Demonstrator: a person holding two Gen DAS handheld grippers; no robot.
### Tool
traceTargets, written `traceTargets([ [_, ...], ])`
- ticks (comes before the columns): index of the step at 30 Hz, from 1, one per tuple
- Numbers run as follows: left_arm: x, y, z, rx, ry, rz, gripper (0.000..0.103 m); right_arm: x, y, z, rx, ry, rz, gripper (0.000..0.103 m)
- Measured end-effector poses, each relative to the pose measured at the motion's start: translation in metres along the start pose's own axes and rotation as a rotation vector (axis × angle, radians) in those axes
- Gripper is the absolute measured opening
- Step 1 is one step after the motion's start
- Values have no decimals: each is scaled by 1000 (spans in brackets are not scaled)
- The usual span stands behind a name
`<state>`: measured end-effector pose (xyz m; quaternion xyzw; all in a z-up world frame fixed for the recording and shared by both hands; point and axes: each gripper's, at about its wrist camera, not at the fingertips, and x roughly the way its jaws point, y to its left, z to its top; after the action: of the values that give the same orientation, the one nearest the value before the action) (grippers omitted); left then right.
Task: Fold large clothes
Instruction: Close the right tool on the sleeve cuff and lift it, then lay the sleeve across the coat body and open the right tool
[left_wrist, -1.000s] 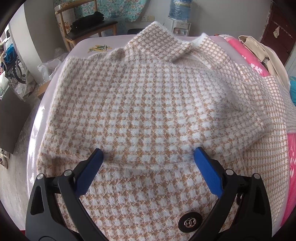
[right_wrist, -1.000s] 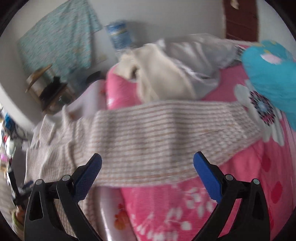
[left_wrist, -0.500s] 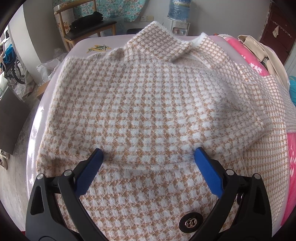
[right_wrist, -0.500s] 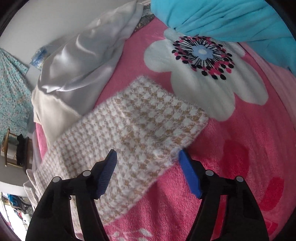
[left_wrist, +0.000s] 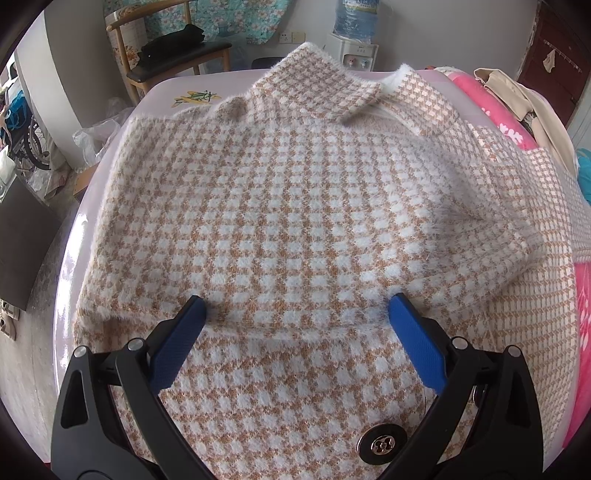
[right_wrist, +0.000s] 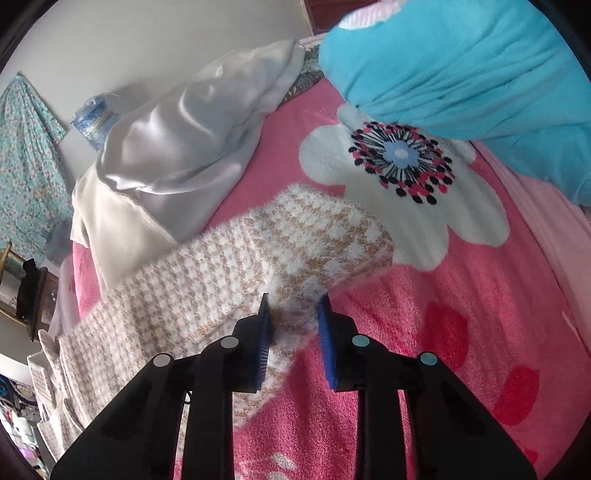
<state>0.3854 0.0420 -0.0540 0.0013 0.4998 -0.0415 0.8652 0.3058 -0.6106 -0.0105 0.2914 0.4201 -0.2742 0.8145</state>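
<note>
Right claw (right_wrist: 293, 308) narrowed, pinching sleeve cuff (right_wrist: 325, 236).

The left tongs (left_wrist: 297, 310) hover spread wide over a checked sweater (left_wrist: 288, 206) lying flat on the bed (left_wrist: 162, 96) (a metal button (left_wrist: 380, 443) near its hem), collar toward a chair (left_wrist: 173, 62).

The fuzzy tan-and-white checked sweater (left_wrist: 295, 206) is lying flat, filling the frame's middle, its sleeve (right_wrist: 295, 243) stretching across the right view's center.

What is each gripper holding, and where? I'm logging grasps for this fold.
The right gripper pinches the checked sweater's sleeve at its cuff edge. The left gripper holds nothing, open over the sweater's body.
</note>
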Motion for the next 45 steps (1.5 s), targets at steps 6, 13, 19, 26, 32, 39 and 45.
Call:
traceTargets([
  [6,0,-1,-1,12,-15,2,96,-55,24,7,-75,-117,58,21],
  [13,-1,0,-1,9,-20,1,96,-115,79,8,-190,-232,173,21],
  [19,-2,1,-2,12,-30,-3,96,-163,150,-9,-331,-311,282,20],
  [26,-17,13,0,-30,-35,-33,96,-204,245,-39,-459,-334,464,20],
  [32,-61,45,-4,-65,-105,-46,96,-219,347,-101,-598,-293,654,20],
  [39,-95,86,-20,-93,-135,-127,96,-173,460,-237,-902,50,856,62],
  [45,-97,97,-22,-84,-153,-184,95,-100,451,-280,-908,321,832,67],
])
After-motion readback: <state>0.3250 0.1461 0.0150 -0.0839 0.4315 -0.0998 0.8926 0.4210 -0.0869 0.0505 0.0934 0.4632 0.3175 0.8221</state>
